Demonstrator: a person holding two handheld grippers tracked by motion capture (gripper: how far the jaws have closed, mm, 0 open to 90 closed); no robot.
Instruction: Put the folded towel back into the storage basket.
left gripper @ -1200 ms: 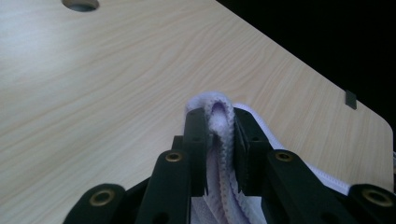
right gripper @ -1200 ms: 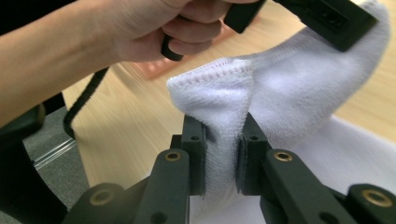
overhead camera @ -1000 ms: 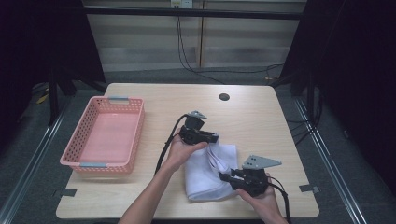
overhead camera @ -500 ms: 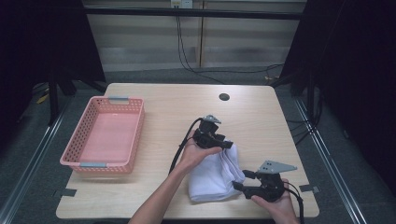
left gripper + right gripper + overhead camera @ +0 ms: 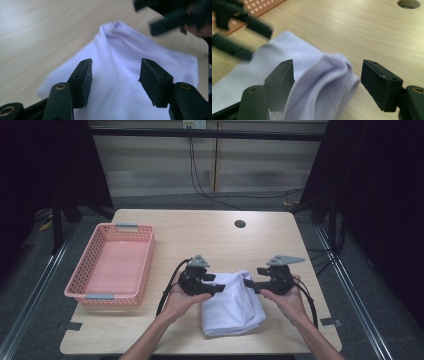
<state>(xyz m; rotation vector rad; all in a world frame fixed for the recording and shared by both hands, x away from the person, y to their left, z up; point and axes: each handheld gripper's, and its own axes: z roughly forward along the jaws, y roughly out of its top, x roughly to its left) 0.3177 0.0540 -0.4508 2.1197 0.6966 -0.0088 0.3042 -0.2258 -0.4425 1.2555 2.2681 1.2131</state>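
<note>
A white cloth (image 5: 232, 307) lies loosely folded on the wooden table (image 5: 210, 235), near its front edge. My left gripper (image 5: 220, 284) is at the cloth's far left corner, open, its jaws just having opened. In the left gripper view its pads (image 5: 86, 82) stand apart over the cloth (image 5: 120, 62) without pressing it. My right gripper (image 5: 250, 285) faces it from the right, also open after just opening. In the right gripper view a raised fold of the cloth (image 5: 317, 75) sits between the spread jaws of the gripper (image 5: 328, 75), close to the left pad (image 5: 284, 80).
A pink mesh basket (image 5: 145, 255) stands at the table's left side with nothing inside. A round cable hole (image 5: 240, 224) sits toward the far edge. Black cables trail from both grippers toward the person. Dark floor and rails surround the table.
Both grippers have opened and let go of the cloth. The left one drew back toward the near left. The right one moved from the near right edge up beside the cloth's far corner.
</note>
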